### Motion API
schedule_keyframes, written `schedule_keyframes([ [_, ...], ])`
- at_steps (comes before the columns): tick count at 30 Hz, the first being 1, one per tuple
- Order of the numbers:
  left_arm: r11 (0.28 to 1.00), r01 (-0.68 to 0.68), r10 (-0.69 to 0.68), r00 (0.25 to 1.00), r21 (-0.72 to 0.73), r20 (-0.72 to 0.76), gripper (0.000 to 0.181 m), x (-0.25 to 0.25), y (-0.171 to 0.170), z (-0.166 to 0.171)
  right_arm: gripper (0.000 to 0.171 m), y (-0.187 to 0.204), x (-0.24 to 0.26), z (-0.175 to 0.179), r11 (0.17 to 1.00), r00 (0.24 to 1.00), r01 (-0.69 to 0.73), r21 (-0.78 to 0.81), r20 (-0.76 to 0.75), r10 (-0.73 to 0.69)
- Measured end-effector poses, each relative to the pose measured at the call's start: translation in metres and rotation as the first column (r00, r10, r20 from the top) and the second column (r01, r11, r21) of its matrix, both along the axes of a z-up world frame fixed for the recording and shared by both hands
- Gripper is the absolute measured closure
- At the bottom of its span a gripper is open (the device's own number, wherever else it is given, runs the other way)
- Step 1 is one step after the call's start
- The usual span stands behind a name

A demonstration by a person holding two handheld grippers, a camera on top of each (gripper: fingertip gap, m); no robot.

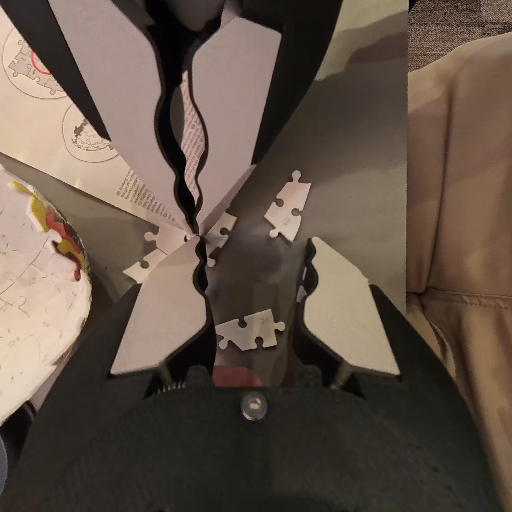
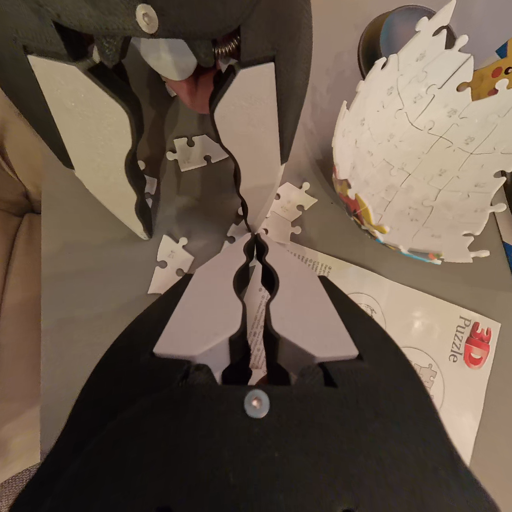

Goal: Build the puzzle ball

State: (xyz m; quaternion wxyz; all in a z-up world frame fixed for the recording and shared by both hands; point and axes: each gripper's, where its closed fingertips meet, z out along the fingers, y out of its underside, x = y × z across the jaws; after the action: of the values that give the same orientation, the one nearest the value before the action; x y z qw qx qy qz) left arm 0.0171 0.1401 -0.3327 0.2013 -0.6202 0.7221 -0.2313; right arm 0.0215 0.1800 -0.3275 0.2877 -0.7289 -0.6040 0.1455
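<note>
Quick headcount: two hand-held grippers, the left hand-held gripper [image 1: 256, 243] and the right hand-held gripper [image 2: 256, 237], two fingers each. One half-built puzzle ball [image 2: 415, 155], sitting at 2 o'clock in the right wrist view, with one dark round holder [image 2: 365, 55] at its 12 o'clock. One instruction sheet [image 2: 401, 313] at 4 o'clock. Loose pieces on the tabletop [image 2: 83, 318]: two lying clear, first loose piece [image 2: 194, 152] and second loose piece [image 2: 171, 260], plus a cluster of pieces [image 2: 288, 210] at the fingertips, at least three, can't count exactly.
</note>
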Motion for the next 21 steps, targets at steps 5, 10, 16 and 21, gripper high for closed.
schedule_keyframes([
  [5, 1.000, -0.007, 0.007, 1.000, -0.027, -0.016, 0.108, -0.005, 0.001, 0.002, 0.171, -0.002, -0.003, -0.001, 0.999, 1.000, -0.021, 0.026, 0.014, 0.020],
  [10, 1.000, -0.023, 0.023, 1.000, -0.001, -0.014, 0.105, -0.006, 0.009, 0.003, 0.171, -0.001, -0.004, 0.000, 1.000, 1.000, -0.012, 0.018, -0.004, 0.012],
  [16, 1.000, -0.010, 0.011, 0.999, 0.025, -0.034, 0.106, -0.007, 0.007, -0.001, 0.171, 0.002, -0.003, 0.000, 0.999, 1.000, 0.031, 0.016, -0.001, -0.031],
  [21, 1.000, -0.016, 0.016, 1.000, 0.017, -0.020, 0.110, -0.007, 0.009, 0.000, 0.171, 0.006, -0.002, 0.001, 0.999, 0.999, 0.035, 0.036, 0.012, -0.036],
])
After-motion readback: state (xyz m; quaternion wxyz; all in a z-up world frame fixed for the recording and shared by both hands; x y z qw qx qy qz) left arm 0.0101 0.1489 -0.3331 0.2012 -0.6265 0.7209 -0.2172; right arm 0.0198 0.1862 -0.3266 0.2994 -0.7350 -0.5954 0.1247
